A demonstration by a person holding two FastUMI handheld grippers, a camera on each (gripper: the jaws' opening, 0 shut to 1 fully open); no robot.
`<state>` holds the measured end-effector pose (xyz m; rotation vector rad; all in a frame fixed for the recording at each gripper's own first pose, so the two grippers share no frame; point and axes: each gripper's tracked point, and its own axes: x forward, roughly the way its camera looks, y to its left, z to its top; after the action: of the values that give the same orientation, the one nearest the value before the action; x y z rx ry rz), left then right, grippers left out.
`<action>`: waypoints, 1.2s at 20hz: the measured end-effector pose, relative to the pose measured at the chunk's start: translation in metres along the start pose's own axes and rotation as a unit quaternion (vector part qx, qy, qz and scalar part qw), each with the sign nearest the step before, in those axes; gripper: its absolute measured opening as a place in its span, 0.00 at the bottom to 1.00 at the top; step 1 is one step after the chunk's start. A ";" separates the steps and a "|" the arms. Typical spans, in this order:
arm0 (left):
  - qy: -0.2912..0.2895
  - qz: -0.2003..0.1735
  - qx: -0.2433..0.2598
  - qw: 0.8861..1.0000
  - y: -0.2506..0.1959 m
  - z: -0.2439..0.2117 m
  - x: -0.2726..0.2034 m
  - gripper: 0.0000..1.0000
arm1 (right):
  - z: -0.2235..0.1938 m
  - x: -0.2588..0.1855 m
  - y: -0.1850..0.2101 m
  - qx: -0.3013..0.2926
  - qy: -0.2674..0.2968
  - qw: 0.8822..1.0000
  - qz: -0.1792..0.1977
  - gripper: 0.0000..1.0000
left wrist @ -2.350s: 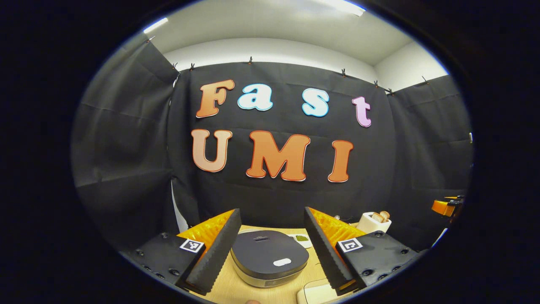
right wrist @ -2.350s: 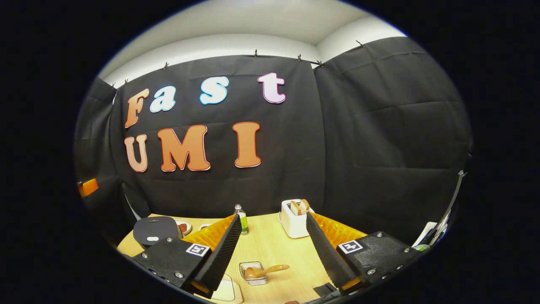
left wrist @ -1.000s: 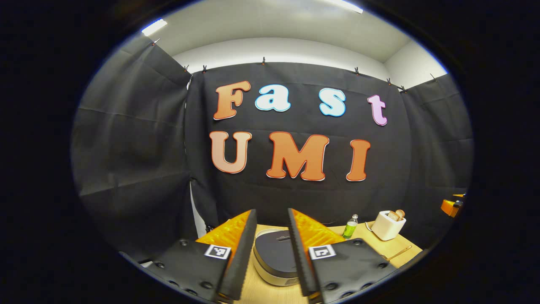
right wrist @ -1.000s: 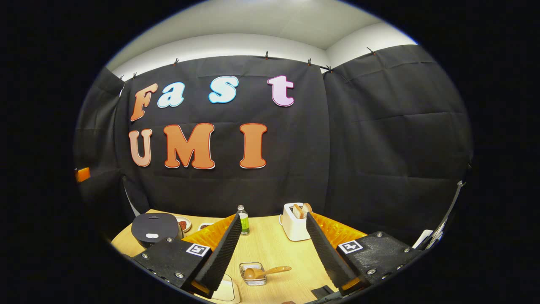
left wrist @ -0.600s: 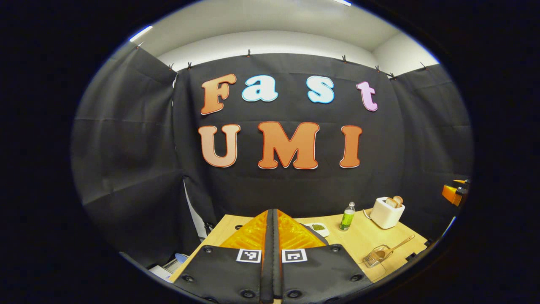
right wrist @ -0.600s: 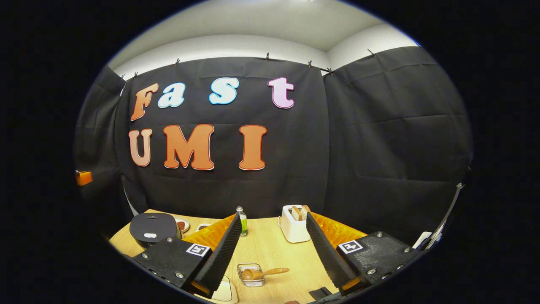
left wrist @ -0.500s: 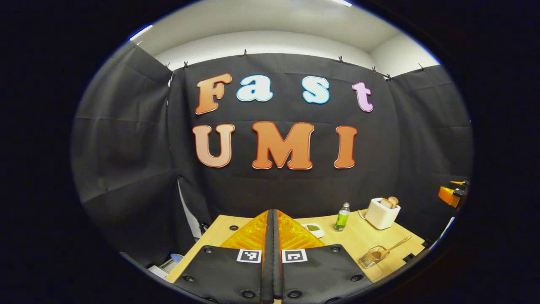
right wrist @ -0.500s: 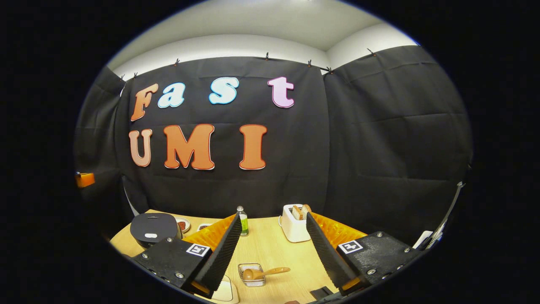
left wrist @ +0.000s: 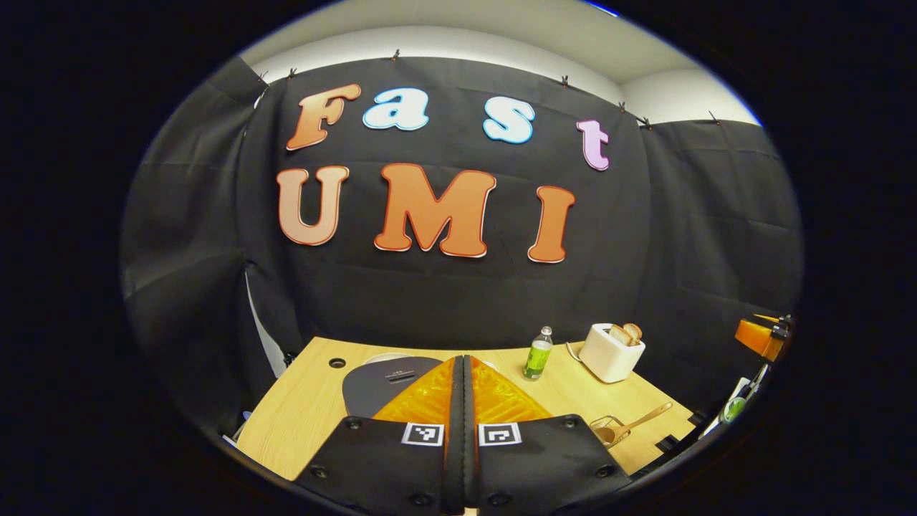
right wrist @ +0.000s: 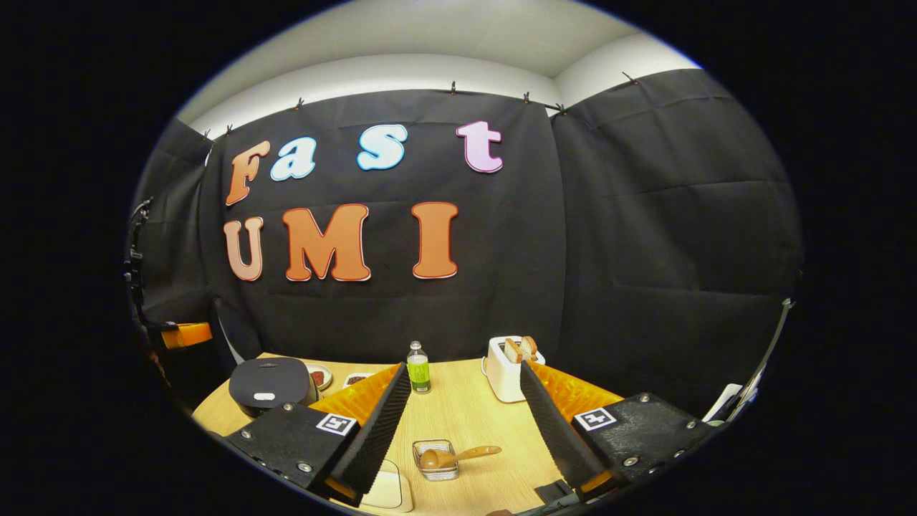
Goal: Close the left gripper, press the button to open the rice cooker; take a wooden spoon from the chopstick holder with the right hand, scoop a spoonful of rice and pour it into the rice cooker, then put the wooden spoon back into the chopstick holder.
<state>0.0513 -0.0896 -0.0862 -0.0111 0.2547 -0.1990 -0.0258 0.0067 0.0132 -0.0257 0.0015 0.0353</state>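
In the left gripper view, the left gripper (left wrist: 463, 365) had its jaws fully together, the two fingers meeting along one seam with nothing between them. The rice cooker (left wrist: 383, 383) stood directly beyond the fingertips, lid down, its right part hidden behind the fingers. Whether the tips touched the lid could not be told. To the right of the jaws stood a green bottle (left wrist: 537, 354) and a white toaster (left wrist: 610, 353) on the wooden table (left wrist: 304, 412). Nearer, at lower right, the chopstick holder (left wrist: 606, 428) carried the wooden spoon (left wrist: 634, 424).

The right gripper view supplied what the first concealed: the whole rice cooker (right wrist: 271, 385) lid, with its pale button, well to the left of the right gripper (right wrist: 466, 383). The right gripper's jaws stood wide and empty. Between them, on the table (right wrist: 466, 416), sat the chopstick holder (right wrist: 435, 460) with the wooden spoon (right wrist: 458, 454) lying across it, handle pointing right. Two small dishes (right wrist: 320, 375) stood just right of the cooker.
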 end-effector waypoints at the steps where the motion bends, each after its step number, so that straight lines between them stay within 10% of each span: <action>1: 0.009 -0.002 0.005 1.000 -0.001 -0.008 0.008 0.04 | -0.002 0.000 -0.002 0.003 0.003 1.000 0.000 0.95; 16: 0.182 0.007 0.005 0.983 0.013 -0.157 0.074 0.04 | -0.017 0.001 -0.021 0.002 0.027 0.999 -0.020 0.95; 24: 0.199 -0.002 0.003 0.980 0.012 -0.155 0.080 0.05 | -0.030 0.008 -0.010 0.013 0.043 0.999 -0.006 0.95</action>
<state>0.0906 -0.0912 -0.2565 0.0340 0.6530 -0.2041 -0.0176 -0.0039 -0.0169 -0.0009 0.0872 0.0227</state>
